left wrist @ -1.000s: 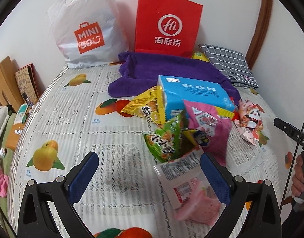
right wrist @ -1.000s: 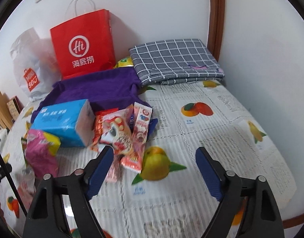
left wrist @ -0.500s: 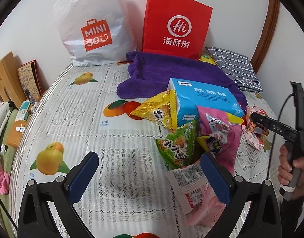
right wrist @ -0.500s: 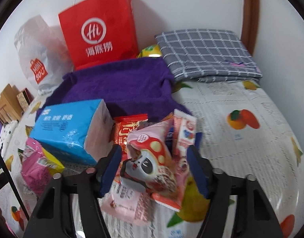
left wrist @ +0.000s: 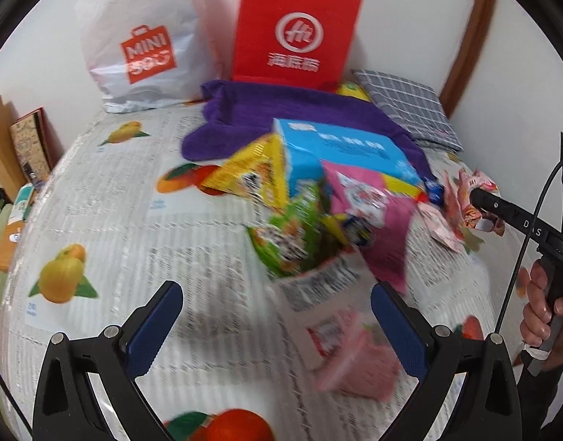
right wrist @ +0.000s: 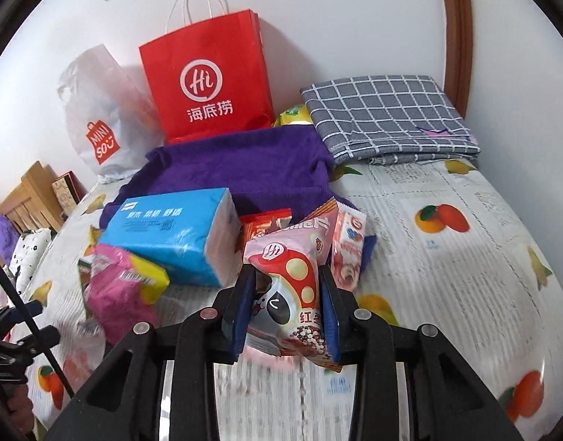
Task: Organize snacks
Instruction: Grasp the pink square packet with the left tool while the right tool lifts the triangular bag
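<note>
Right now my right gripper [right wrist: 285,307] is closing on the mushroom-print snack packet [right wrist: 287,290] — the blue pads sit against both of its sides, and it lies at the near end of the pile, toward the near edge of the bed [right wrist: 465,279]. I took it across its narrow width, so its long axis runs away from me along the fingers, top seam pointing toward the blue tissue pack [right wrist: 171,235] and the purple towel [right wrist: 237,165]. My left gripper [left wrist: 277,325] hangs with jaws spread wide and nothing gripped, over the white-and-pink packets [left wrist: 340,330], probably ready for the next pick. Further back, the green [left wrist: 292,235], yellow [left wrist: 252,180] and pink bags [left wrist: 369,217] lean in a heap. Against the wall at the far edge stand the red paper bag [right wrist: 208,84] and the white plastic bag [right wrist: 101,121] — likely destinations.
</note>
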{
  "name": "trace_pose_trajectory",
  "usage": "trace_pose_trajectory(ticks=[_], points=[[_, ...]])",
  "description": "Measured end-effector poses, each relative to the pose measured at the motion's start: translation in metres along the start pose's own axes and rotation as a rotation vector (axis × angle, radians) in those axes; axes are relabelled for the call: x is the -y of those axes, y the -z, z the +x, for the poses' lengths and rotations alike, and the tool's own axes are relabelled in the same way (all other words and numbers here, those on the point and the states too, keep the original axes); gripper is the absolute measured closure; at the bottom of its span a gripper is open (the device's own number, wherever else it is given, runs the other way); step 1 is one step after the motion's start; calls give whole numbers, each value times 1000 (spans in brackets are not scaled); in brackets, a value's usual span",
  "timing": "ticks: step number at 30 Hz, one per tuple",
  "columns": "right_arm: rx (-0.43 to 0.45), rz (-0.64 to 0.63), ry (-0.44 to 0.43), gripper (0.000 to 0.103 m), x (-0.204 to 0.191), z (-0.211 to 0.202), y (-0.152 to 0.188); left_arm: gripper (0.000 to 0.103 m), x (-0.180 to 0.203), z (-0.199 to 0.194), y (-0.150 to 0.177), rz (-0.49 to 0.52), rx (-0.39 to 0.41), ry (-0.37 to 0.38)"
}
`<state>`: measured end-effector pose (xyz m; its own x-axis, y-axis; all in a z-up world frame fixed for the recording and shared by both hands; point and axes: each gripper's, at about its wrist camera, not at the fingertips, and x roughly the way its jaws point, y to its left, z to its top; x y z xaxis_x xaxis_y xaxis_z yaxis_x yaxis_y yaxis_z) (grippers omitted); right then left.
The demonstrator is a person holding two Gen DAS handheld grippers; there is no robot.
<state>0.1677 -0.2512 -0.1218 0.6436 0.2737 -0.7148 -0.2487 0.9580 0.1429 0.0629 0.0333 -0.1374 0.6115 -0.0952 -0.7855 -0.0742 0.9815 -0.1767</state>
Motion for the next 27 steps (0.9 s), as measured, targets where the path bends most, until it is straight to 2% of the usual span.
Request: trace_pose_trajectory(ticks=[9, 12, 14, 17, 19, 27], points=[[-13, -30, 39, 69, 3, -31, 38, 0, 41, 0, 29, 101, -52, 81], [-30, -20, 34, 69, 7, -31, 50, 3, 51, 4, 40, 128, -81, 72], [-52, -11, 23, 69, 8, -27, 59, 8, 53, 9, 44, 140, -99, 51], [-74, -18, 19, 69, 8, -19, 70, 22, 53, 13, 49, 154, -100, 17], [-55, -26, 24, 69, 6, -20, 73, 36, 53, 12, 49, 174, -91, -9], [-18, 3, -2, 65, 11, -13, 79, 52, 44, 12, 48, 192, -33, -10]])
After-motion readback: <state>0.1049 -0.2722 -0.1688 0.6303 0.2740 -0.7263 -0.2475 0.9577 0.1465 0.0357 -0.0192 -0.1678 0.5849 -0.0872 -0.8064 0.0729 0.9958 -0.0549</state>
